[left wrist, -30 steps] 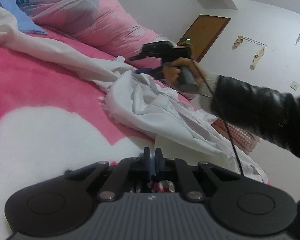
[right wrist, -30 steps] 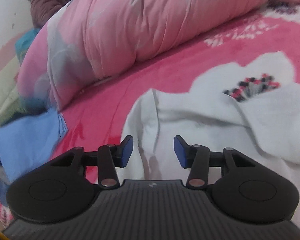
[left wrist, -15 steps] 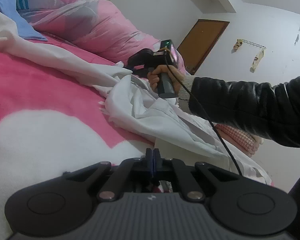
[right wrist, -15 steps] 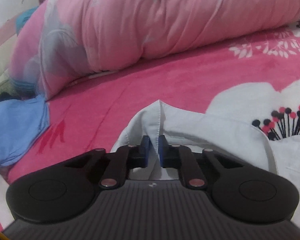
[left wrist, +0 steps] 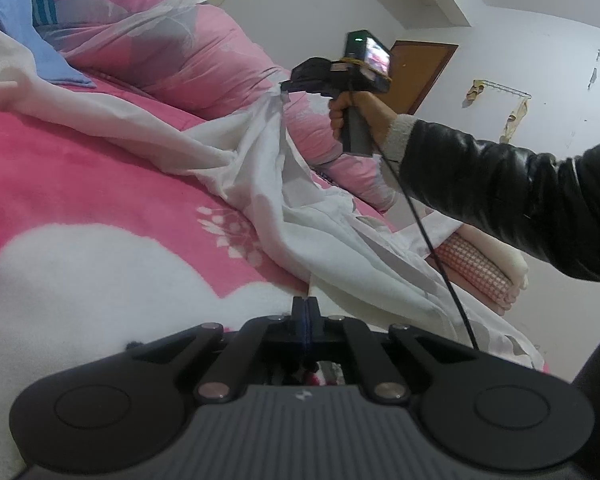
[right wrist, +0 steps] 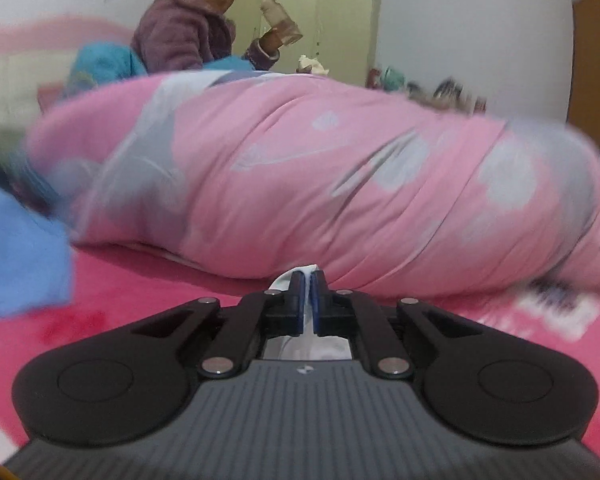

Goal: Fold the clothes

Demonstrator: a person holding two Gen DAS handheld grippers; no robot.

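A white shirt [left wrist: 284, 208] lies crumpled on the pink flowered bedspread [left wrist: 80, 184]. One part of it is pulled up into a taut peak. My right gripper [left wrist: 284, 90], held by a hand in a black sleeve, is shut on that peak above the bed. In the right wrist view, white cloth [right wrist: 306, 270] pokes out between the right gripper's [right wrist: 309, 280] blue pads. My left gripper [left wrist: 306, 312] sits low near the bed's edge, shut, with the shirt's straight edge running into its fingertips.
A rolled pink quilt [right wrist: 300, 184] lies along the far side of the bed. Blue cloth [left wrist: 40, 40] rests by it. A folded stack of checked pink cloth [left wrist: 476, 268] sits at the bed's edge. A person in a purple jacket [right wrist: 180, 36] sits behind the quilt.
The right gripper went from open to shut on the shirt and has lifted it off the bed. The left gripper's small gap has shut fully.
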